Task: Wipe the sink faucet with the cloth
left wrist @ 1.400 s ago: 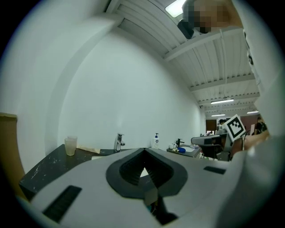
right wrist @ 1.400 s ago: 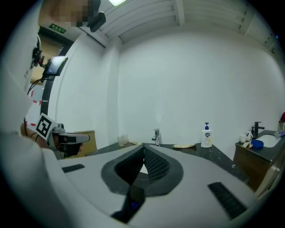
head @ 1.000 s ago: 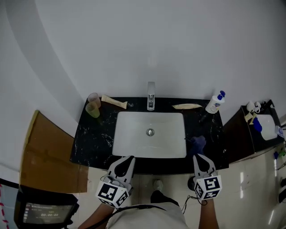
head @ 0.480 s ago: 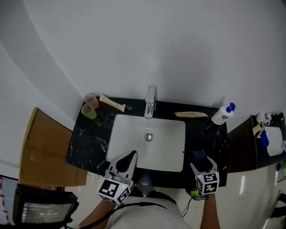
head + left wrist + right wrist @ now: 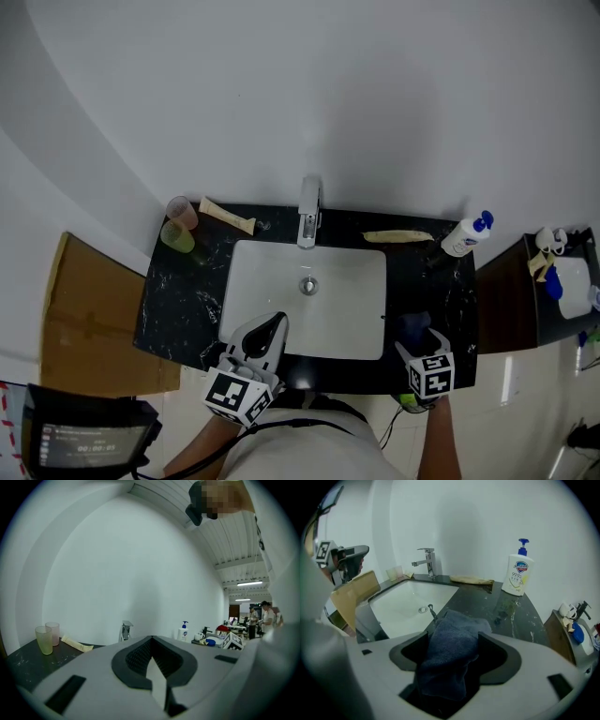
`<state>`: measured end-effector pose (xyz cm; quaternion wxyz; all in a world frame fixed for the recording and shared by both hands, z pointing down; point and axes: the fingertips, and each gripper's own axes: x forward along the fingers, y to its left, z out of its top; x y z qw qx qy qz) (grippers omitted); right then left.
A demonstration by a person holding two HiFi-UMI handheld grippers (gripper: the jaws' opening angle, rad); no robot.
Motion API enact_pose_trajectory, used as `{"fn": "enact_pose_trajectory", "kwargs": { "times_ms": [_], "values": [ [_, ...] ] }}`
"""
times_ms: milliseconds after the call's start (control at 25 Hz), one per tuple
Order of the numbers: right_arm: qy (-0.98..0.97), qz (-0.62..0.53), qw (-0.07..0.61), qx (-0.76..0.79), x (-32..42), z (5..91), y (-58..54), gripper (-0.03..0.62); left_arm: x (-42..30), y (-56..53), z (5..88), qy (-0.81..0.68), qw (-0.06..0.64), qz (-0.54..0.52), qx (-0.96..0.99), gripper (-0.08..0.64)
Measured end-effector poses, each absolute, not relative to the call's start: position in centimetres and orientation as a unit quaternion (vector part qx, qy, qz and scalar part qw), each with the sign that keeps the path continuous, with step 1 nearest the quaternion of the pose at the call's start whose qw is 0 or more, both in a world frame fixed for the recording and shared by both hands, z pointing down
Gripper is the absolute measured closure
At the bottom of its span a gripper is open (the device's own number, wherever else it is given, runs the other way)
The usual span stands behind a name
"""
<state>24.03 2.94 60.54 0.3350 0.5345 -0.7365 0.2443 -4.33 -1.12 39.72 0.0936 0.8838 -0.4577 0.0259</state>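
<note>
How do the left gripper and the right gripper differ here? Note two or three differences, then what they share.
The left gripper's jaws are together and empty. The right gripper's jaws stand wide, having just been opening, with the blue cloth between them. The left gripper hangs over the sink's front edge, and the right gripper hangs over the dark counter beside it. Both carry a marker cube.

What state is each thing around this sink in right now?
Dark blue terry cloth: crumpled on black stone counter, ungripped.
Right gripper: jaws have just been opening, cloth between them.
Left gripper: shut, empty.
Chrome faucet: upright, no water running.
White soap pump bottle: upright.
</note>
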Motion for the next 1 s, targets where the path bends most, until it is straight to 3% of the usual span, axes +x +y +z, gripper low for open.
{"fn": "enact_pose_trajectory", "kwargs": {
  "times_ms": [360, 440, 680, 800, 840, 880, 1000],
  "values": [
    [-0.794, 0.134, 0.438, 0.400, 22.6, 58.4, 3.7, 0.272, -6.6, -2.4, 40.0, -0.445, 0.085, 0.018, 0.891, 0.561],
    [-0.801, 0.133, 0.450, 0.371, 22.3, 58.9, 4.2, 0.245, -6.7, -2.4, 39.9, -0.444, 0.087, 0.021, 0.891, 0.563],
    [-0.791, 0.171, 0.490, 0.324, 22.1, 61.6, 4.0, 0.245, -6.8, -3.7, 39.7, -0.439, 0.085, 0.016, 0.894, 0.561],
    [-0.793, 0.206, 0.462, 0.339, 22.1, 61.9, 3.5, 0.344, -6.7, -3.9, 39.4, -0.441, 0.088, 0.020, 0.893, 0.563],
    [-0.792, 0.213, 0.452, 0.352, 22.2, 61.8, 3.4, 0.463, -6.7, -3.9, 39.6, -0.441, 0.089, 0.020, 0.893, 0.562],
    [-0.790, 0.220, 0.442, 0.363, 22.3, 61.7, 3.2, 0.495, -6.6, -3.9, 39.9, -0.440, 0.089, 0.019, 0.894, 0.561],
    [-0.789, 0.249, 0.404, 0.390, 22.5, 61.6, 2.8, 0.505, -5.5, -4.1, 39.6, -0.428, 0.096, 0.026, 0.898, 0.562]
  ]
}}
